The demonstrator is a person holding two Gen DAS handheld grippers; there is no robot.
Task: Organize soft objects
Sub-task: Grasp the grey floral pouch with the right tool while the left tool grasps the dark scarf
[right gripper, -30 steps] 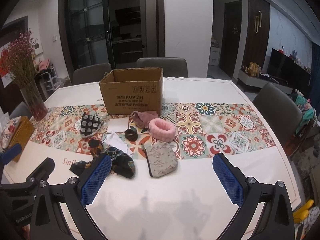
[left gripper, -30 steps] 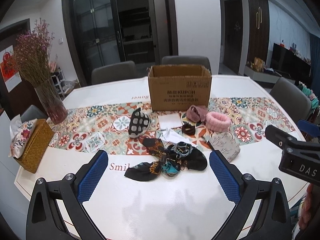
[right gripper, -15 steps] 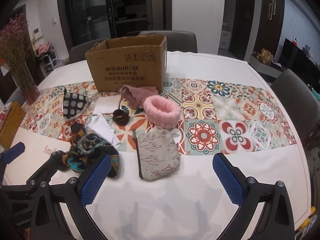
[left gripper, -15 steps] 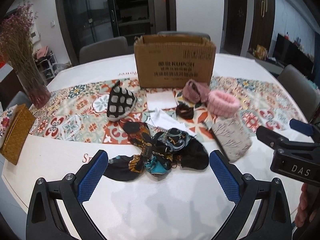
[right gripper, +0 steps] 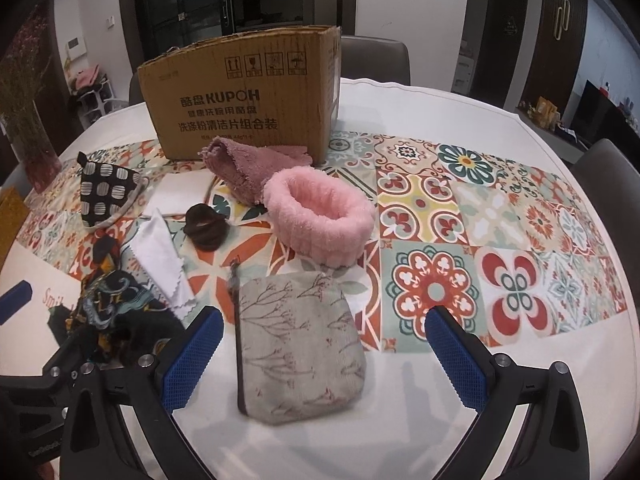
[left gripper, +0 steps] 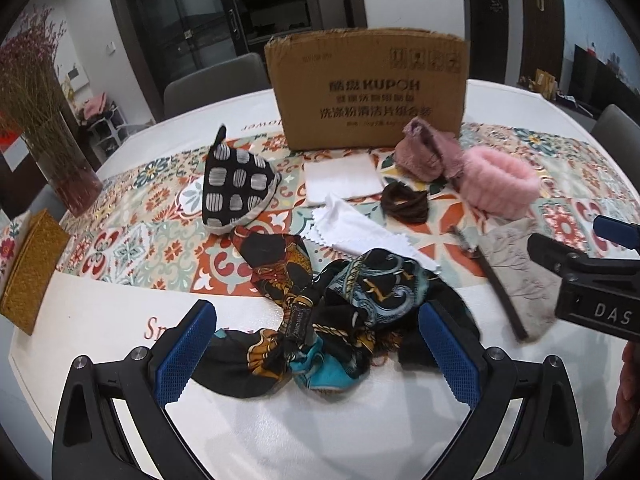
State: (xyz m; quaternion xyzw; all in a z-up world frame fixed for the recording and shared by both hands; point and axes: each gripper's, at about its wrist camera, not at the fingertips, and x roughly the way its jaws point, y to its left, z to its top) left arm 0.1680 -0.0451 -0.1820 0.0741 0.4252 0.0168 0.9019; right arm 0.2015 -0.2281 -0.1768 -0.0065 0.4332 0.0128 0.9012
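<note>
Across the upper middle of both views stands a cardboard box [left gripper: 366, 88], open at the top, on a round desk [left gripper: 100, 328] with a patterned runner [right gripper: 460, 248]. It looks like the likely place for the soft things lying in front of it.

Lower centre in the right wrist view lies a grey pouch [right gripper: 298, 344], flat on the desk. Its long zip edge runs from the lower part of the frame up toward the box. It sits between the spread fingers of the right hand-held gripper [right gripper: 320, 350], nearer the left finger; the jaws are wide and hold nothing. This gripper is plainly the nearer one to the pouch.

Just above the pouch is a pink band [right gripper: 318, 216], with a mauve cloth [right gripper: 240, 168] behind it, touching the box.

Lower centre in the left wrist view, a dark scarf [left gripper: 332, 312] lies bunched between the wide, empty jaws of the left hand-held gripper [left gripper: 320, 350].

A small brown hair tie [left gripper: 404, 202] lies above the scarf.
</note>
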